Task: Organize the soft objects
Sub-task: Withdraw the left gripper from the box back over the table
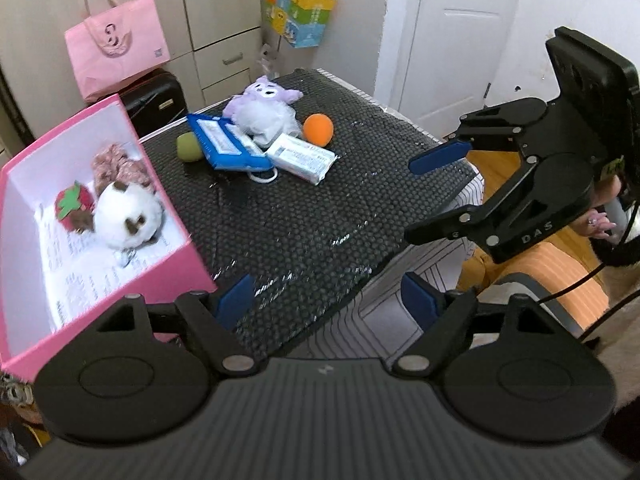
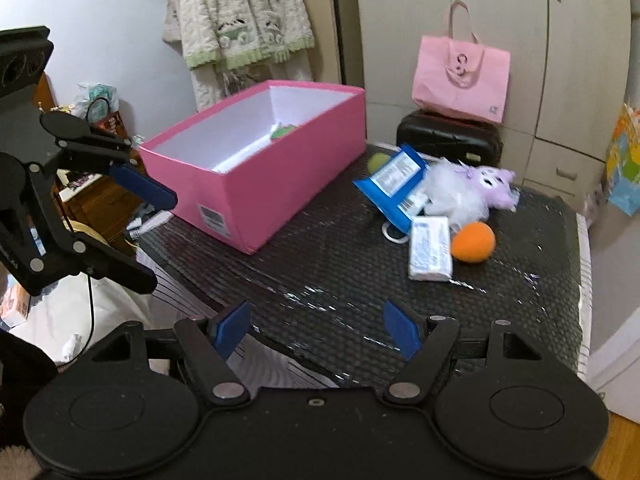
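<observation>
A pink box (image 1: 168, 264) (image 2: 256, 184) stands at the table's left and holds a white plush (image 1: 128, 216), a strawberry toy (image 1: 72, 204) and a brownish plush (image 1: 120, 164). On the black mat lie a purple plush (image 1: 264, 108) (image 2: 472, 188), an orange ball (image 1: 318, 129) (image 2: 473, 242), a green ball (image 1: 188, 147) (image 2: 376, 163), a blue pack (image 1: 228, 142) (image 2: 394, 186) and a white pack (image 1: 302, 156) (image 2: 430, 248). My left gripper (image 1: 332, 300) (image 2: 152, 236) is open and empty at the near edge. My right gripper (image 2: 320, 330) (image 1: 416, 196) is open and empty.
The black bubble mat (image 1: 304, 216) covers the table. Behind stand a black suitcase (image 1: 156, 100) with a pink bag (image 1: 116, 52), cabinets and a white door (image 1: 448, 40). A colourful bag (image 1: 300, 8) hangs on the wall. Clothes (image 2: 240, 20) hang at the left.
</observation>
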A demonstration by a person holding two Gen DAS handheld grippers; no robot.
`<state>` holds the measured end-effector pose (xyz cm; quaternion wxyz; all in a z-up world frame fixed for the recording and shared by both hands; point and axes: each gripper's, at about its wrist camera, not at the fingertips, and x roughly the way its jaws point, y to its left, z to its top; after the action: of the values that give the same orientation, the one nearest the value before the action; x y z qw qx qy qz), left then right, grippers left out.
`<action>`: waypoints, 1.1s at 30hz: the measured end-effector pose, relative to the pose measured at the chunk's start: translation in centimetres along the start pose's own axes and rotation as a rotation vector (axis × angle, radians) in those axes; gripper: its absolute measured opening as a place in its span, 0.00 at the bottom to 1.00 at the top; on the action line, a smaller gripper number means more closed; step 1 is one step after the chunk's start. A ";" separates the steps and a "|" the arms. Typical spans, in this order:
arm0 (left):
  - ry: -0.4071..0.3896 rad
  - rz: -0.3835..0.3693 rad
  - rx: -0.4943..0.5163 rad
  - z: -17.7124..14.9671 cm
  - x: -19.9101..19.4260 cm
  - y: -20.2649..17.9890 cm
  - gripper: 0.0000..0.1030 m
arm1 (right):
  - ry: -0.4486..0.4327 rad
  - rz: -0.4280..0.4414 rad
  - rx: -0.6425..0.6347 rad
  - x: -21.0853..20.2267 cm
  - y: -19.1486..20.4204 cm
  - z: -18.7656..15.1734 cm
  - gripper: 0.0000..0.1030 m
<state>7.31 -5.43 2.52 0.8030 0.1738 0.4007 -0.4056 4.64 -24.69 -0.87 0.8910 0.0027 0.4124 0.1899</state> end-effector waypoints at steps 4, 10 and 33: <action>-0.027 -0.041 0.000 0.7 1.7 0.0 0.78 | 0.006 -0.046 0.003 0.6 -1.9 0.0 0.76; -0.013 -0.077 -0.020 1.4 5.1 0.2 0.78 | -0.026 -0.030 0.001 1.5 -4.5 -0.7 0.76; -0.180 0.058 -0.181 5.0 17.6 -0.4 0.78 | -0.112 -0.081 0.136 6.1 -14.5 1.0 0.76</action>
<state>15.66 -17.69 -8.21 0.8595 0.0750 0.3569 -0.3582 13.86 -35.94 -7.04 0.9174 0.0571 0.3736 0.1249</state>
